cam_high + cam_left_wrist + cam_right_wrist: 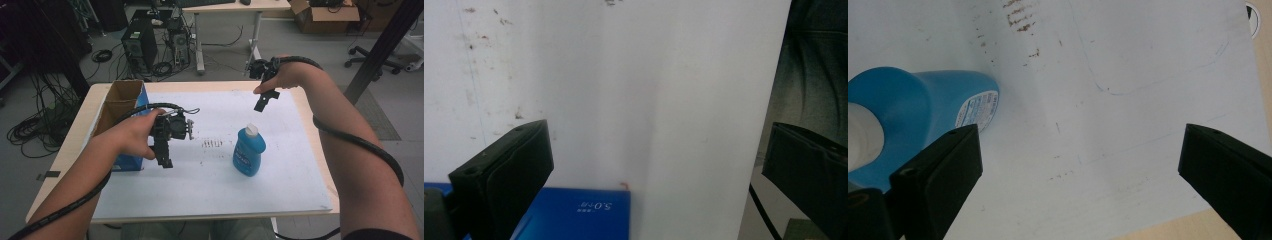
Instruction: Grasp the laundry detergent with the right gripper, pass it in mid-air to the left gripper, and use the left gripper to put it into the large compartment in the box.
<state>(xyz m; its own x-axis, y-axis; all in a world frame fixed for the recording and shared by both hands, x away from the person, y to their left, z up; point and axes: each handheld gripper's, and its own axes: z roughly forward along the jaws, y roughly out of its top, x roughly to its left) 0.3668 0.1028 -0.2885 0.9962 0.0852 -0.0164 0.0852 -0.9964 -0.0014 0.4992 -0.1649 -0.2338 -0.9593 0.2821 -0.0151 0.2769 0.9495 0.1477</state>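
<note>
— While the blue bottle [248,151] is standing upright on the white sheet [210,190] of the bench [320,125], can you read its label?

— It is too blurred, though the blue box [574,212] under the left gripper [654,170] is showing "5.0".

— And the grippers?

— Both are hanging with jaws apart and empty: the left gripper beside the open cardboard box [119,102], the right gripper [265,95] above the bottle, near the bench's far edge.

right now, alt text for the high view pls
A blue bottle stands upright on a white table. The right gripper hovers open beyond it, the left gripper open beside a cardboard box.
</note>
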